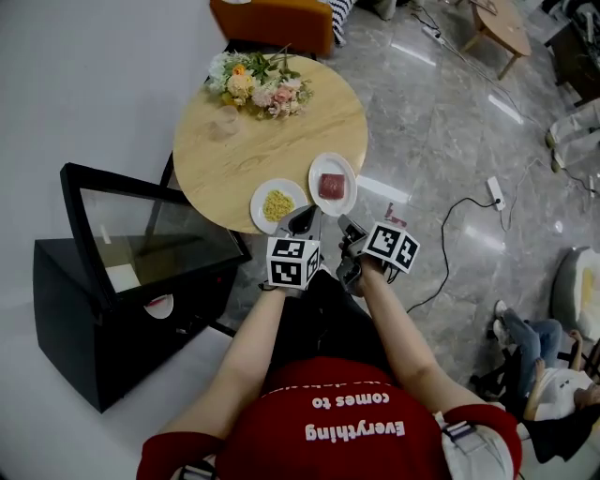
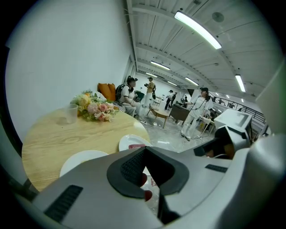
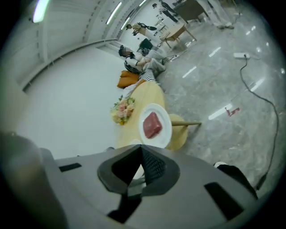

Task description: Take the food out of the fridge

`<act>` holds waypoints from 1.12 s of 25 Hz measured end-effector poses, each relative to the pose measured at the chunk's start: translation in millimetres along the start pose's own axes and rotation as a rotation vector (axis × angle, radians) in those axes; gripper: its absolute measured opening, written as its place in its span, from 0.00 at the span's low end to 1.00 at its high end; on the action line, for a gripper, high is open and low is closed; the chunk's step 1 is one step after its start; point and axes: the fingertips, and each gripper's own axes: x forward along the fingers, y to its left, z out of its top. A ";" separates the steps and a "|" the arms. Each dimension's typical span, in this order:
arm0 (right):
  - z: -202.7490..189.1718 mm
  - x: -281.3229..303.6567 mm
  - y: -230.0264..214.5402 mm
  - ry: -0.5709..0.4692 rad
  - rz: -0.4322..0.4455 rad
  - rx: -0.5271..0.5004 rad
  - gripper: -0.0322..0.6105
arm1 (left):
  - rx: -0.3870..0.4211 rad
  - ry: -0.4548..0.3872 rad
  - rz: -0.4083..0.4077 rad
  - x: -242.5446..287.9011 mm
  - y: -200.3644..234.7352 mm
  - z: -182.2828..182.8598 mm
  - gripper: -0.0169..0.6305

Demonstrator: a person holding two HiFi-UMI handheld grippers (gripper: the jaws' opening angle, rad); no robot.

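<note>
My left gripper (image 1: 302, 223) and right gripper (image 1: 349, 231) are both pressed together, empty. Just beyond them, the corn plate (image 1: 278, 204) and meat plate (image 1: 333, 183) sit on the counter (image 1: 281, 141). The fridge (image 1: 103, 309) stands open at left.

A pale grey marbled floor (image 1: 441, 122), streaked with reflected light, fills the right of the head view. A plain white wall (image 1: 94, 75) takes the upper left. A round light-wood worktop (image 1: 281, 150) stands beside that wall, with a posy of flowers (image 1: 258, 84) at its far edge. At the top edge sits an orange seat (image 1: 277, 21), and in the upper right a low wooden table (image 1: 502, 23). A white power strip (image 1: 495, 192) lies on the floor. In the left gripper view, long strip lights (image 2: 196, 29) run along a white ceiling.
</note>
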 end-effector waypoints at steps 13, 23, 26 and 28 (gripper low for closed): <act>-18.2 -24.5 23.9 0.015 0.047 -0.202 0.07 | 0.040 -0.022 -0.093 -22.0 -35.5 -2.0 0.04; -81.2 -6.9 78.1 0.136 0.187 -0.339 0.07 | -0.014 -0.096 0.021 -95.4 6.3 -9.7 0.04; -125.0 16.4 109.6 0.275 0.264 -0.400 0.07 | -0.077 -0.138 0.149 -138.9 42.1 -17.2 0.04; -162.6 30.0 130.0 0.365 0.307 -0.442 0.07 | -0.112 -0.158 0.224 -171.2 65.0 -28.2 0.04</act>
